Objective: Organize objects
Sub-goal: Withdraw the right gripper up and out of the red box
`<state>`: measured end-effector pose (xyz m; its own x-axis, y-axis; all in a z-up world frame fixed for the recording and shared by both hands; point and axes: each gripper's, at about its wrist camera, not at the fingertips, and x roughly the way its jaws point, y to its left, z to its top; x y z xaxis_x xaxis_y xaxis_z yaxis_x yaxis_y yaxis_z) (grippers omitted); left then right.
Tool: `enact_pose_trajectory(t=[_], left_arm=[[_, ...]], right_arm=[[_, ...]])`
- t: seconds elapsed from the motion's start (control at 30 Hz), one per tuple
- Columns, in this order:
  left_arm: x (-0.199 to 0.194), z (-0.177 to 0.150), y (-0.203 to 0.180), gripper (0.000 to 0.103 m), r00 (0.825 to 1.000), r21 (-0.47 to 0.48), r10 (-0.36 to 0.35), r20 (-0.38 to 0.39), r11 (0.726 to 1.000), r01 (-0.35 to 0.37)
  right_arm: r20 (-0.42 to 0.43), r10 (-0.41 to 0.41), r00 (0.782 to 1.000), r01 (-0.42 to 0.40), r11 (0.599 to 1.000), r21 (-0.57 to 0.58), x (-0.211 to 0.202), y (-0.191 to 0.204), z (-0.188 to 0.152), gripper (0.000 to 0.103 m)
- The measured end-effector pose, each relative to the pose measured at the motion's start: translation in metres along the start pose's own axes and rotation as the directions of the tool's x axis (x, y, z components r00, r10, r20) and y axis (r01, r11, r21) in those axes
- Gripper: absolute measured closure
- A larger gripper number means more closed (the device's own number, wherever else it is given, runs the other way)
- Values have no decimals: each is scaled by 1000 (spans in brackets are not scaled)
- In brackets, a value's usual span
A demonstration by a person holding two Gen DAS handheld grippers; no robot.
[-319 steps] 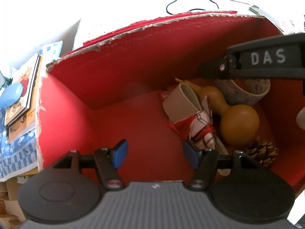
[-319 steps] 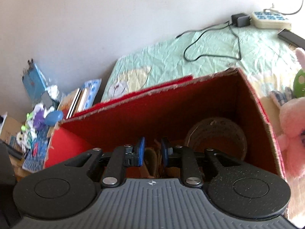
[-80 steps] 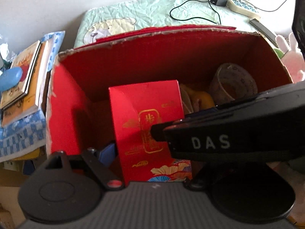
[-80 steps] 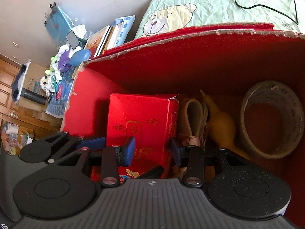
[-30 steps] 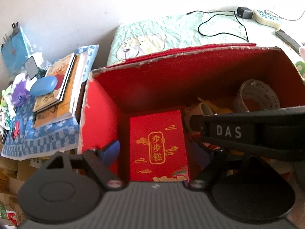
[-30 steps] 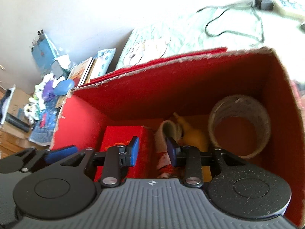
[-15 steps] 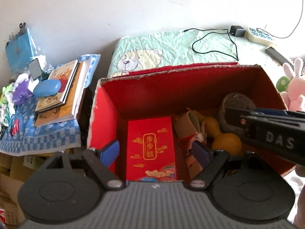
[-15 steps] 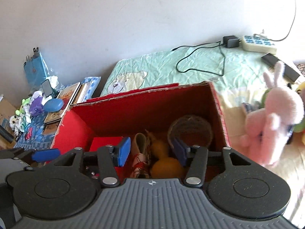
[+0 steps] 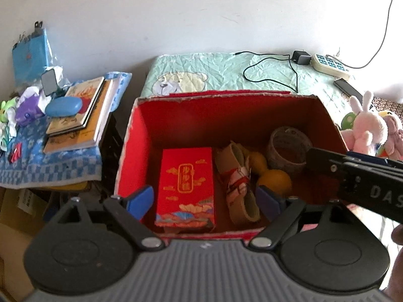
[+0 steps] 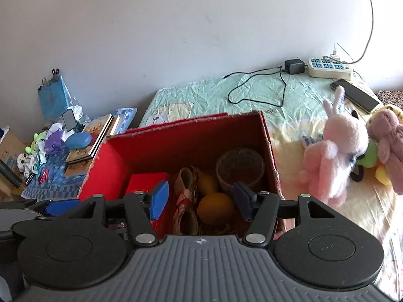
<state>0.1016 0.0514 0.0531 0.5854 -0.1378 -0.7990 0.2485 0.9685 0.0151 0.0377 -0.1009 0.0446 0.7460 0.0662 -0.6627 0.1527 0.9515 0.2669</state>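
The big red box (image 9: 133, 151) sits on the bed (image 10: 252, 95), and both my claws hang above its near rim. My main worry is clipping that ragged rim or a wall on my next reach in, which could shove the whole box across the quilt. The plush rabbit (image 10: 335, 146) beside it, near the right wall, could get knocked too.

Inside, the red packet box (image 9: 186, 186) lies flat at the left of the floor, printed face up, its long axis running from the near wall toward the far wall, the flower end nearest me. To its right lie the rolled strap (image 9: 239, 178), the gourd (image 9: 273, 178) and the tape roll (image 9: 287, 148); the round gourd would probably roll if nudged.

My left claw (image 9: 204, 198) is spread wide and empty. My right claw (image 10: 201, 198) has just been opening and is wide too, nothing between its pads.
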Motion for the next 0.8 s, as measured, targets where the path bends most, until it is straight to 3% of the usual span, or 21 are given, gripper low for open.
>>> enact_pose_trajectory(t=[0.3, 0.8], left_arm=[[-10, -25, -6, 15, 998, 20, 53, -28, 998, -53], [13, -63, -13, 15, 980, 32, 84, -183, 996, -79]], right_arm=[[-66, -39, 997, 40, 999, 9, -16, -8, -21, 43], [-209, -100, 973, 112, 992, 50, -6, -10, -60, 42]])
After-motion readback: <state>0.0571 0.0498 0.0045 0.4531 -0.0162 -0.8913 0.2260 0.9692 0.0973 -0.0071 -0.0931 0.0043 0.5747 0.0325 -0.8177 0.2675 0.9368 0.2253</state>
